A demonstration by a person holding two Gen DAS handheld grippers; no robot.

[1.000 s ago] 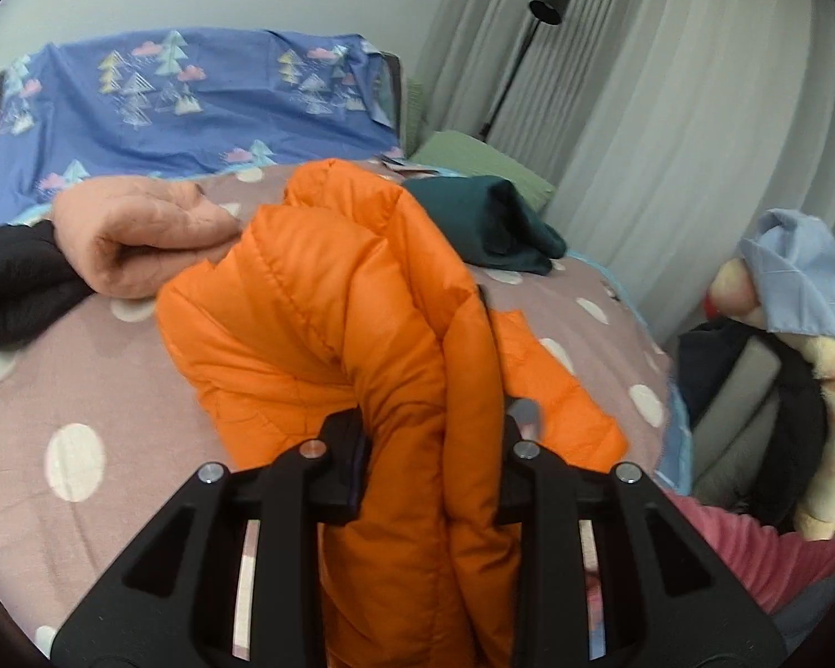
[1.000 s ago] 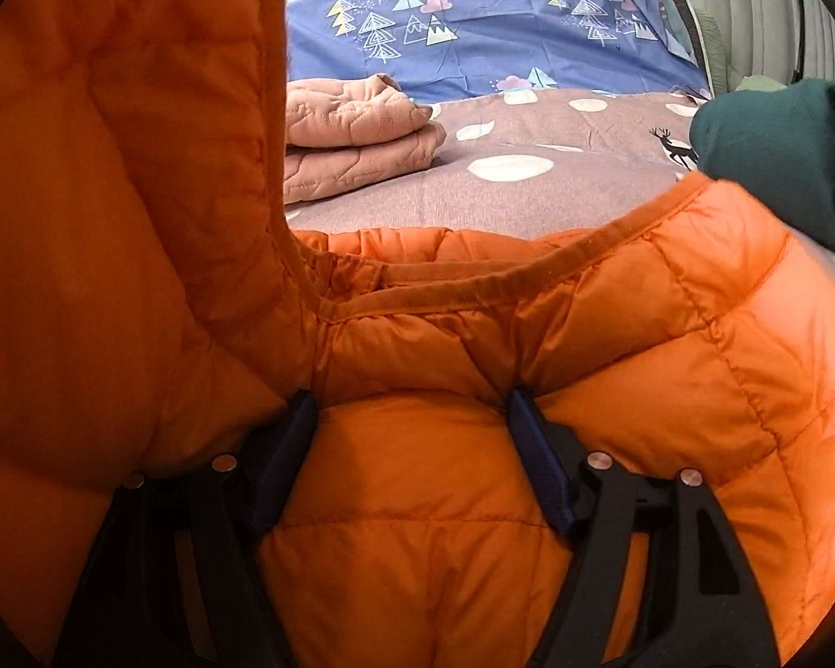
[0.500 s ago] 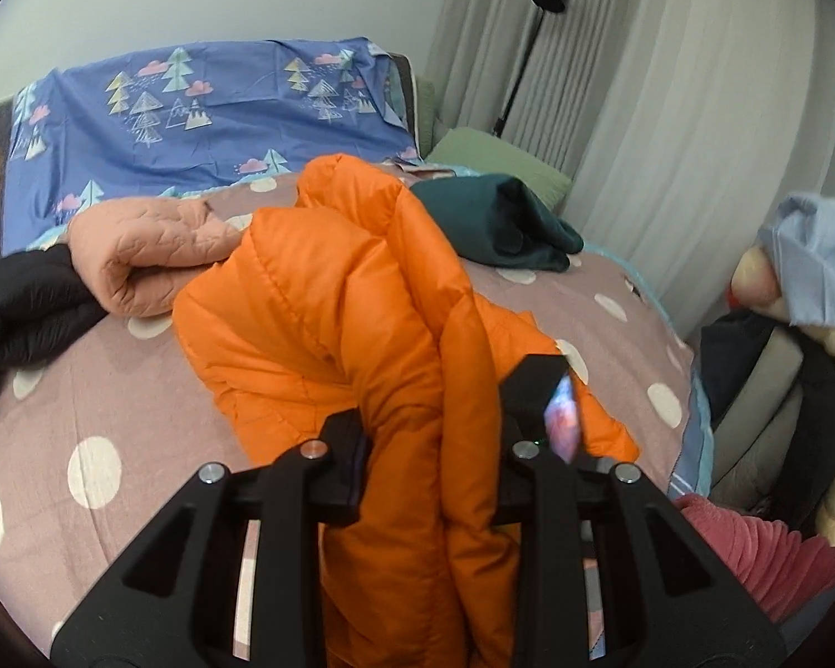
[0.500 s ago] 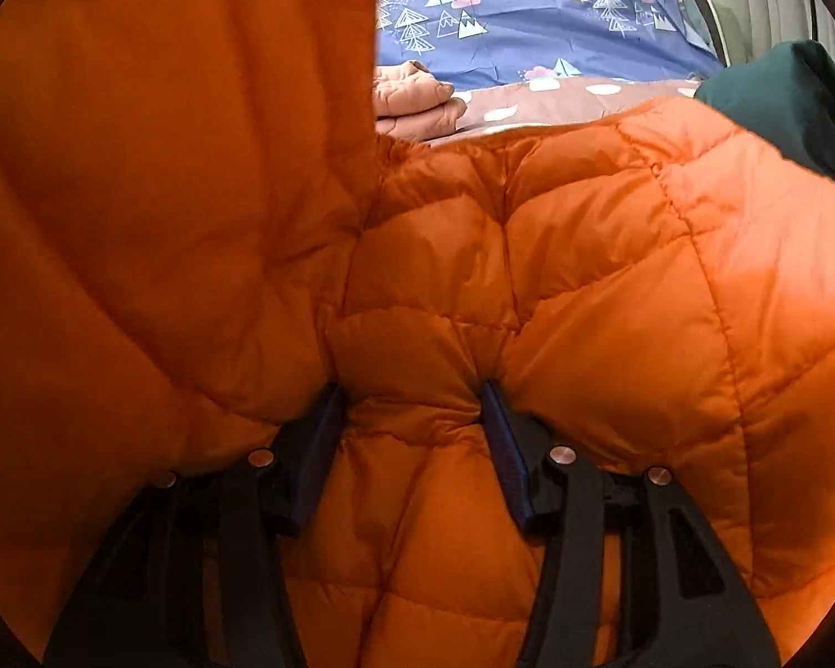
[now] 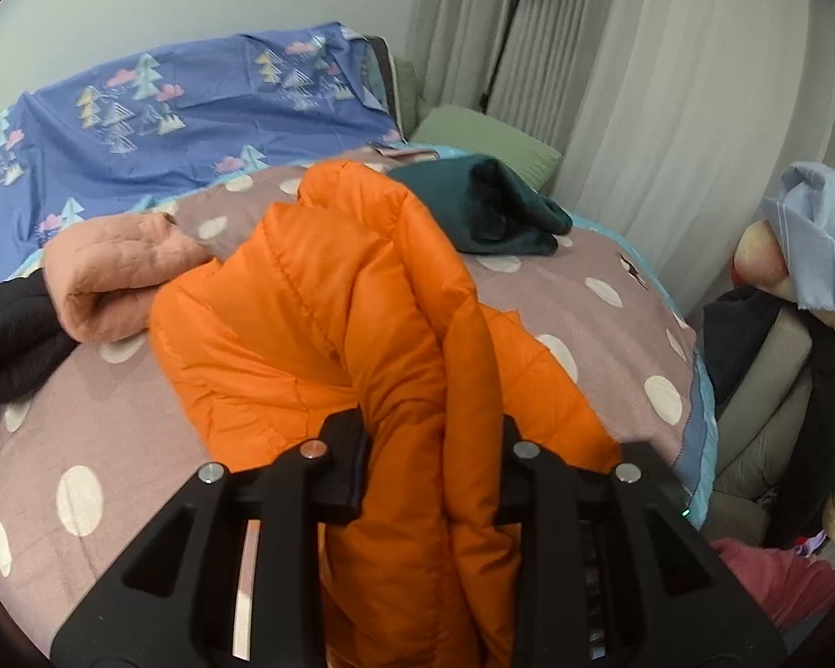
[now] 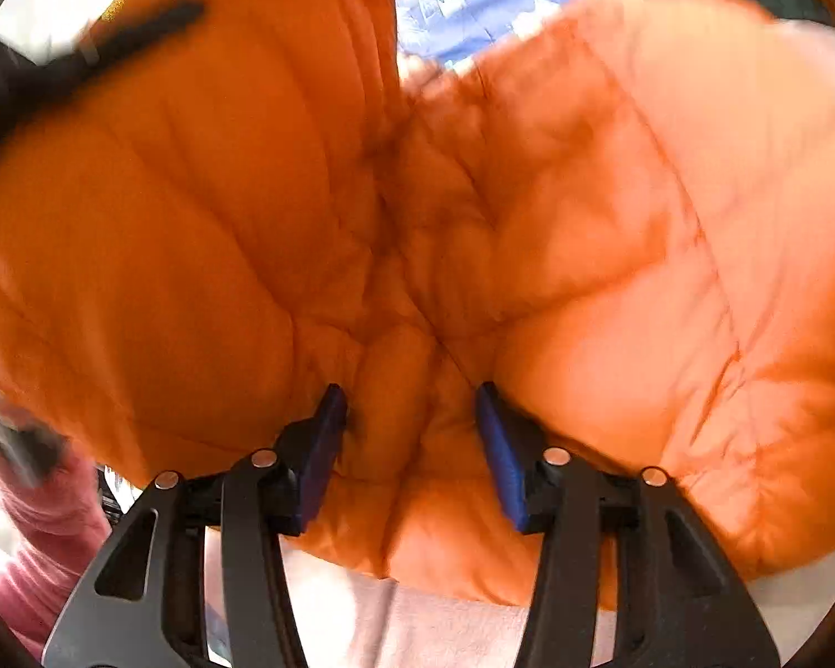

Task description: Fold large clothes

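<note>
An orange puffer jacket (image 5: 317, 306) lies bunched on the bed, and a thick fold of it rises into my left gripper (image 5: 431, 445), which is shut on that fold. In the right wrist view the jacket (image 6: 612, 195) fills almost the whole blurred picture. My right gripper (image 6: 412, 417) has a bunched ridge of the orange fabric between its blue pads (image 6: 501, 445). Its jaws are closing, and both pads press on the fabric.
The bed (image 5: 556, 289) has a mauve cover with white dots. On it lie a pink quilted garment (image 5: 111, 278), a black garment (image 5: 11, 345) and a dark green garment (image 5: 490, 211). A plush toy under blue cloth (image 5: 807, 239) sits at the right. A pink sleeve (image 6: 33, 529) shows at lower left.
The right jaws have drawn closer together on a pinch of jacket, and the jacket has swung to cover nearly that whole view. The left gripper has shifted across the bed, still holding its fold.
</note>
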